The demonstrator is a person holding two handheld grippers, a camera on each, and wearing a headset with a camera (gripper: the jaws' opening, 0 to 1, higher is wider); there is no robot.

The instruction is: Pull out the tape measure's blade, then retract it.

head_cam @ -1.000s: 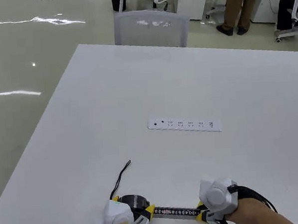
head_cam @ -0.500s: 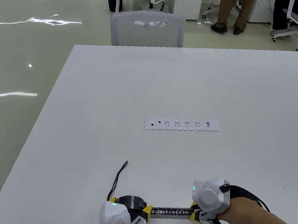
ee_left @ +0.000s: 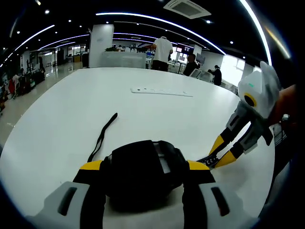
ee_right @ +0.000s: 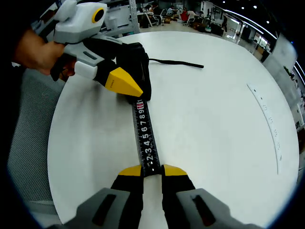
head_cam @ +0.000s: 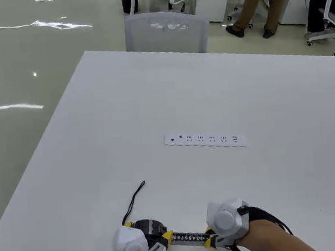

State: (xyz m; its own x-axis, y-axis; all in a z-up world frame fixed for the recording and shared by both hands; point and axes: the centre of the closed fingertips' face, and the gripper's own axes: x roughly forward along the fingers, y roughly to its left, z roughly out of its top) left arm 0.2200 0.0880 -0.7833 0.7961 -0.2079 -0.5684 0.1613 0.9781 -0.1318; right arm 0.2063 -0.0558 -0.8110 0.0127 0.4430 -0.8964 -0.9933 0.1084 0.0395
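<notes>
I see the broad white rectangular table (head_cam: 155, 103) across most of the head view, with a grey plastic chair back (head_cam: 166, 33) against its far edge at upper centre. A long white power strip (head_cam: 205, 139) lies flat near the middle of the frame, well apart from the work.

Both claws sit at the bottom edge. My left gripper (ee_left: 144, 167) has its yellow-tipped jaws clamped on either side of the rounded black tape measure case (ee_right: 136, 59), which rests on the table at the lower left of centre in the head view. My right gripper (ee_right: 151, 171) is pinched narrow on the free end of the pale numbered blade (ee_right: 144, 136) — a short length is drawn out, lying flat between the two claws. A thin black wrist strap (head_cam: 133, 200) trails from the case toward the upper left, loose on the tabletop.
</notes>
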